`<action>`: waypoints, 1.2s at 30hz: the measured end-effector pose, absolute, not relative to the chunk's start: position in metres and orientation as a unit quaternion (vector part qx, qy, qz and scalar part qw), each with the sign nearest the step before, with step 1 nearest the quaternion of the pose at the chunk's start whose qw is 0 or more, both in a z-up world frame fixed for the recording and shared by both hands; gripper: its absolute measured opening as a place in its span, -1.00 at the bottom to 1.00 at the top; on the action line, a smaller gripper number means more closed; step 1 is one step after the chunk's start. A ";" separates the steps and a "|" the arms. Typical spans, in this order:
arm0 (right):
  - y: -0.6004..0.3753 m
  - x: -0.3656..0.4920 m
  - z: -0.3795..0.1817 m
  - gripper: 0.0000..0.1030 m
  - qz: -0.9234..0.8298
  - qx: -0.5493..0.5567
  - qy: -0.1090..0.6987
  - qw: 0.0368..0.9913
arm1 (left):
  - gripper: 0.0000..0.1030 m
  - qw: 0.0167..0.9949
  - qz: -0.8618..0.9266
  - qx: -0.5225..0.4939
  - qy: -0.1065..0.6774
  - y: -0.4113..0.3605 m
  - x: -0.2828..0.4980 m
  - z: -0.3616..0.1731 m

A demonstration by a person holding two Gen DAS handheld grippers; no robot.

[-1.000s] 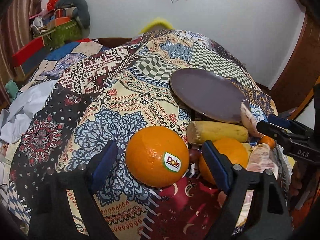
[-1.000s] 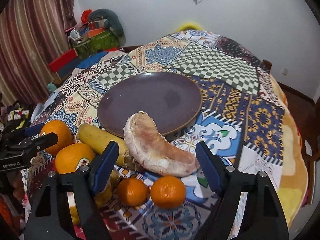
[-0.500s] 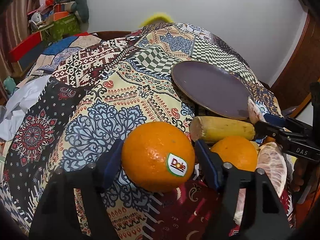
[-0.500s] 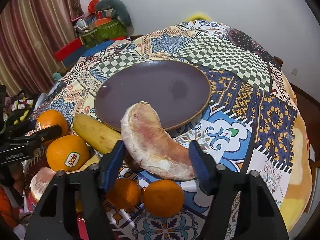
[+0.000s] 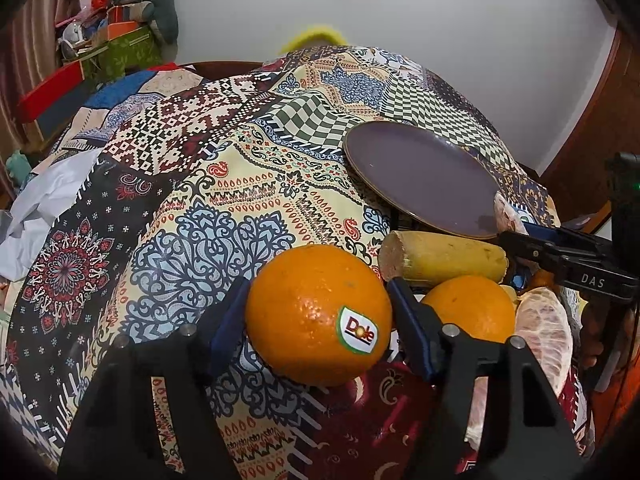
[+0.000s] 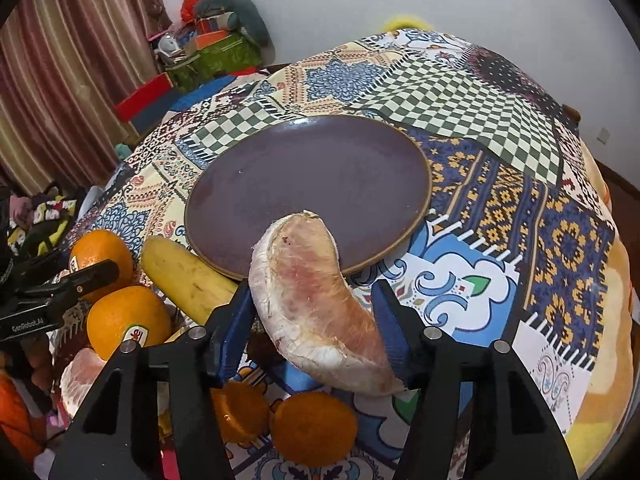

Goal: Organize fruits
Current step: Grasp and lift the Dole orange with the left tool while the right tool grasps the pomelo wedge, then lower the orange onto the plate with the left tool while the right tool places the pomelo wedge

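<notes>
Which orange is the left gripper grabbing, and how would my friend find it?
Find the big purple plate on the patterned cloth, then the banana lying by its near edge. Two large oranges sit in front of the banana. It is the orange between the left gripper's blue pads, with the Dole sticker facing you; the other orange sits beside it, ungripped.

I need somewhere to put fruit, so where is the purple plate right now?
In the right wrist view, the purple plate sits mid-table, empty, just beyond the pomelo segment and banana.
</notes>
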State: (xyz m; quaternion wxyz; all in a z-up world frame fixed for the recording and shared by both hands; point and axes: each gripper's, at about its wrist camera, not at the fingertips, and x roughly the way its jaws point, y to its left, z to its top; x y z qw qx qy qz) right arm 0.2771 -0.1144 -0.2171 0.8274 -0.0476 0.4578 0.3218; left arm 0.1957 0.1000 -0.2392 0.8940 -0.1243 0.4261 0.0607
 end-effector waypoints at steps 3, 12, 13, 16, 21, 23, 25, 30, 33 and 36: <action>-0.114 0.275 -0.215 -0.08 0.324 -0.047 0.454 0.829 | 0.33 0.893 0.061 -0.123 0.428 0.100 0.196 -0.238; -0.122 0.266 -0.198 -0.25 0.323 -0.029 0.436 0.840 | 0.33 0.900 0.059 -0.118 0.414 0.095 0.190 -0.219; -0.123 0.265 -0.195 -0.27 0.322 -0.026 0.433 0.841 | 0.33 0.902 0.059 -0.117 0.411 0.094 0.189 -0.216; -0.127 0.260 -0.187 -0.27 0.319 -0.021 0.424 0.847 | 0.33 0.907 0.057 -0.116 0.400 0.092 0.189 -0.205; -0.131 0.252 -0.169 -0.27 0.310 -0.019 0.401 0.862 | 0.33 0.916 0.052 -0.109 0.382 0.086 0.191 -0.185; -0.134 0.248 -0.159 -0.28 0.305 -0.020 0.388 0.869 | 0.33 0.920 0.049 -0.106 0.374 0.083 0.192 -0.177; -0.136 0.246 -0.151 -0.28 0.303 -0.015 0.379 0.874 | 0.33 0.924 0.047 -0.103 0.365 0.081 0.193 -0.168; -0.140 0.245 -0.134 -0.28 0.294 -0.006 0.357 0.887 | 0.33 0.935 0.038 -0.098 0.340 0.076 0.198 -0.146; -0.138 0.246 -0.125 -0.28 0.290 -0.010 0.342 0.894 | 0.33 0.940 0.036 -0.094 0.327 0.074 0.204 -0.134; -0.139 0.249 -0.117 -0.28 0.286 -0.011 0.329 0.900 | 0.33 0.943 0.033 -0.093 0.319 0.074 0.213 -0.126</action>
